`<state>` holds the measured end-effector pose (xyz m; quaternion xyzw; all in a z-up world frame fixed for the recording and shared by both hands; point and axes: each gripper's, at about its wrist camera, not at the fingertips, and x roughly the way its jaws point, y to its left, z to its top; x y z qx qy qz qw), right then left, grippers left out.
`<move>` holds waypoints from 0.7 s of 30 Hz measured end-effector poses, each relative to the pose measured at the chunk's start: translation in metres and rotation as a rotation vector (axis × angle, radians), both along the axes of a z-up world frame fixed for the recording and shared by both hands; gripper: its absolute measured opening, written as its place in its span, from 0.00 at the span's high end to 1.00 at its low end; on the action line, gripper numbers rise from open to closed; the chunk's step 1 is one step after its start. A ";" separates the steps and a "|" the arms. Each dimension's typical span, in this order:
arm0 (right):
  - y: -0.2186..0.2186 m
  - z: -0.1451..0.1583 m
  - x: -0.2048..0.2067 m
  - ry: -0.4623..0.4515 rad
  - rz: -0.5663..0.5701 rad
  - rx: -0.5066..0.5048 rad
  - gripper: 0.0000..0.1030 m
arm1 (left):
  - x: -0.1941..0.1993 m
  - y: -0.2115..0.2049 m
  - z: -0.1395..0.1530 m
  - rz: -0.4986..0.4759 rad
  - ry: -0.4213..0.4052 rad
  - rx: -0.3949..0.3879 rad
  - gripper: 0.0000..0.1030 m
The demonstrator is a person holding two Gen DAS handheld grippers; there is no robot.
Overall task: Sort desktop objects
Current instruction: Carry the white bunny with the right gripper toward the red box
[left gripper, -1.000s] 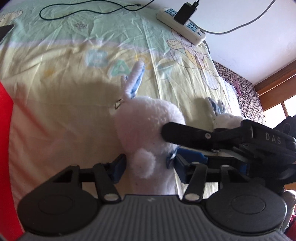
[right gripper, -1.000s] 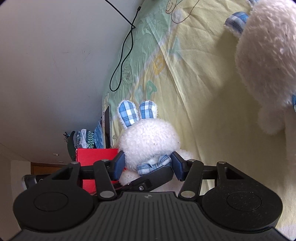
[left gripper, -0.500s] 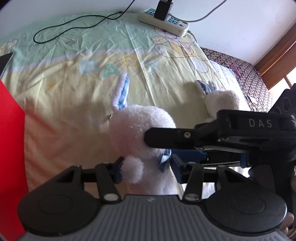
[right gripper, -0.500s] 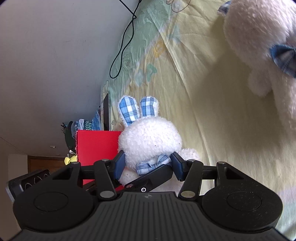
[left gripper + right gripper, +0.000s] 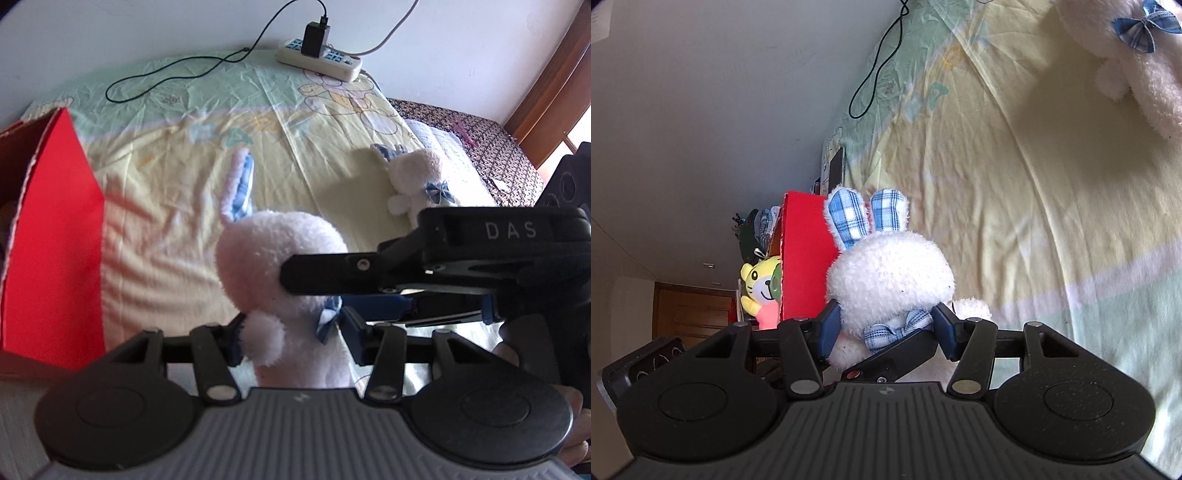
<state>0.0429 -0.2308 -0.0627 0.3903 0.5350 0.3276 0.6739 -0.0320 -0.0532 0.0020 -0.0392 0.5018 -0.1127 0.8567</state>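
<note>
While two white rabbits [image 5: 280, 266] [image 5: 421, 177] show, both tools [image 5: 291, 332] [image 5: 886, 325] clamp one; one red box [image 5: 55, 229].

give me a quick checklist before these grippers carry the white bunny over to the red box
1. Left gripper shut on the held plush rabbit at its neck: ok.
2. Right gripper shut on the same rabbit, from its own camera: ok.
3. Rabbit lifted off the bedsheet: cannot tell.
4. Red box in view to the left, open side visible: ok.
5. Space left in the box: cannot tell; a yellow tiger plush shows beside or inside it.
6. Second plush rabbit lying apart on the sheet, out of the path: ok.
</note>
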 end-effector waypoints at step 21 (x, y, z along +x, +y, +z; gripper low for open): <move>0.156 0.091 -0.005 -0.395 -0.040 0.008 0.44 | -0.010 0.143 0.093 -0.053 -0.320 0.095 0.49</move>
